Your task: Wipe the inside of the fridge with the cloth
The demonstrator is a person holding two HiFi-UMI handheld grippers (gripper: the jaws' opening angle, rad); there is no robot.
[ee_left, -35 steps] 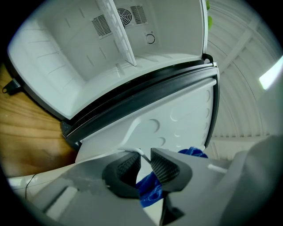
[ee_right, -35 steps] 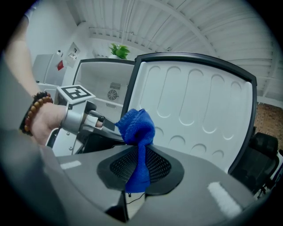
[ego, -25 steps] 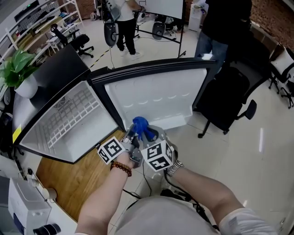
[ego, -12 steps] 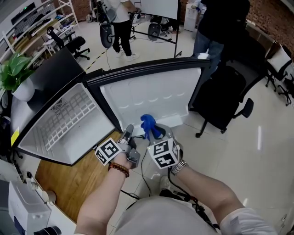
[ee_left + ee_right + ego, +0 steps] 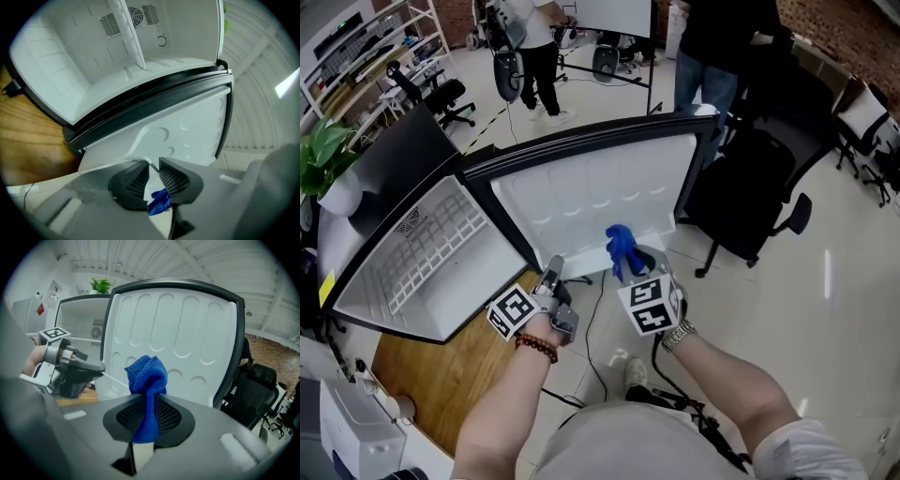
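Note:
The small fridge [image 5: 403, 281] stands open on a wooden table, its white inside and wire shelf [image 5: 431, 248] showing. Its white door [image 5: 591, 197] swings out to the right. My left gripper [image 5: 553, 269] is at the door's bottom edge, and in the left gripper view its jaws [image 5: 153, 165] are closed on that thin white lip. Just right of it, in front of the door's lower part, my right gripper [image 5: 630, 269] is shut on a bunched blue cloth [image 5: 620, 246], which sticks up out of the jaws [image 5: 149, 401]. The cloth [image 5: 146, 378] hangs free of the door.
A black office chair [image 5: 759, 197] stands right of the door. People [image 5: 712, 56] stand on the floor beyond it. A potted plant [image 5: 328, 155] sits on top of the fridge at far left. A cable [image 5: 595, 328] runs across the floor below the grippers.
My right gripper has carried the blue cloth to the right, away from the left gripper and along the door's lower part. The left gripper has stayed at the door's edge.

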